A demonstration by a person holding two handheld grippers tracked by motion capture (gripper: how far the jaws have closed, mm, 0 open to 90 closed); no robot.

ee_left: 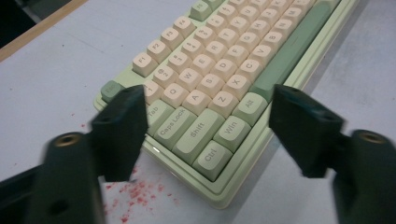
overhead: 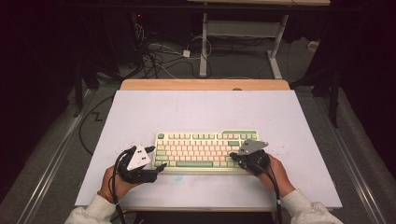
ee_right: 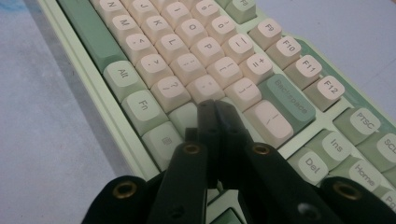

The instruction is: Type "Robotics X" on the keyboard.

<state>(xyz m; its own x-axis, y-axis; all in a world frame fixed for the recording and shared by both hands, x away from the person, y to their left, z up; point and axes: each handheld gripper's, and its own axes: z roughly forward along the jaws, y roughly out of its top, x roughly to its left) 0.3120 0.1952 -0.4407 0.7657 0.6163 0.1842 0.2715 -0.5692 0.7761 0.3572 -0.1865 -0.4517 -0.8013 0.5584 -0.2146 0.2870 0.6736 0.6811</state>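
White desk (overhead: 140, 112) carries the keyboard (overhead: 205, 149) at lower centre, left gripper (ee_left: 205, 121) fingers released, straddling its lower-left corner probably to steady it, right gripper (ee_right: 217, 116) fingers clenched empty, likely for key-pressing.

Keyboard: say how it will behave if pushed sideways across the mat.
The keyboard looks rigid, with a solid case, so it should probably slide as one piece. It lies flat and low, so tipping seems unlikely. A push on the raised keycaps may press keys rather than move it.
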